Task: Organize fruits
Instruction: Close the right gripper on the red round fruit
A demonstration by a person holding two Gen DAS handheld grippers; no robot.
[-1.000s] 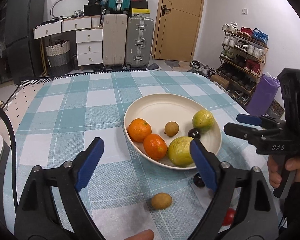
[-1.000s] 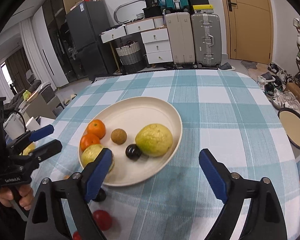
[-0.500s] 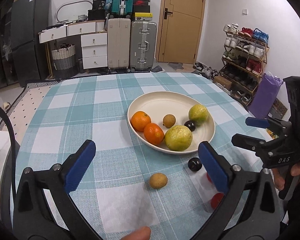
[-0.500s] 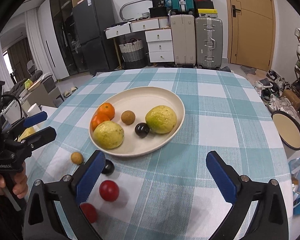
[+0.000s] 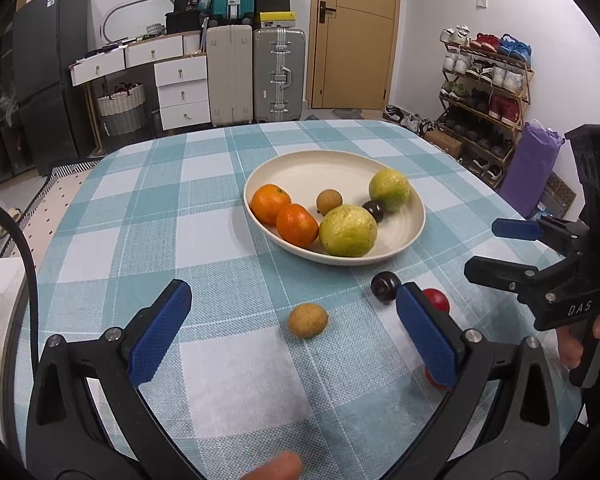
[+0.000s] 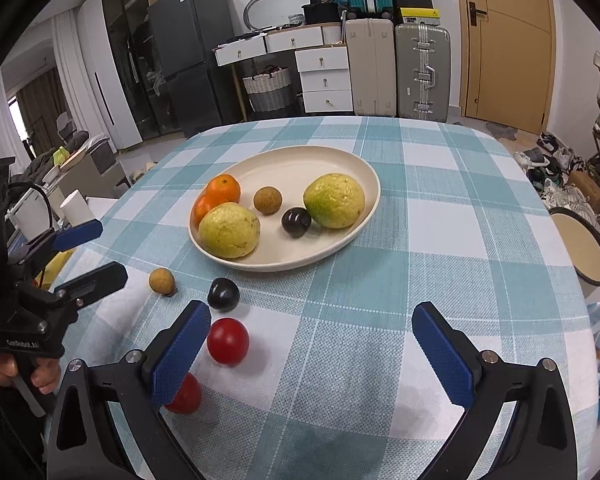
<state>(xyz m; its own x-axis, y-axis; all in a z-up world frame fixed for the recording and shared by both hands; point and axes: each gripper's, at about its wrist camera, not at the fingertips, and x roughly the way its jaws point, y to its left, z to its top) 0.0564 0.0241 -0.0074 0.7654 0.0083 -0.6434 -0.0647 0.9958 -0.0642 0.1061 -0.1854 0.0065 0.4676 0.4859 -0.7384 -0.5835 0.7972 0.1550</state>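
A cream plate (image 5: pixel 300 168) (image 6: pixel 300 164) on the checked tablecloth holds two oranges (image 5: pixel 296 224), two yellow-green guavas (image 6: pixel 229 230), a brown longan (image 6: pixel 267 200) and a dark plum (image 6: pixel 296 221). On the cloth in front of the plate lie a brown longan (image 5: pixel 307 321) (image 6: pixel 161 281), a dark plum (image 5: pixel 385 287) (image 6: pixel 223 294) and two red fruits (image 6: pixel 227 341) (image 6: pixel 185 397). My left gripper (image 5: pixel 296 332) is open and empty, just short of the loose longan. My right gripper (image 6: pixel 312 348) is open and empty, right of the red fruits.
The table's right edge drops to a round stool (image 6: pixel 580 248). A white cup (image 6: pixel 76 210) stands off the table's left side. Suitcases (image 5: pixel 276 74), drawers and a shoe rack (image 5: pixel 484 92) stand far behind.
Both grippers have drawn back from the plate toward me and stayed open. The loose longan, plum and red fruits have come into view in front of them.
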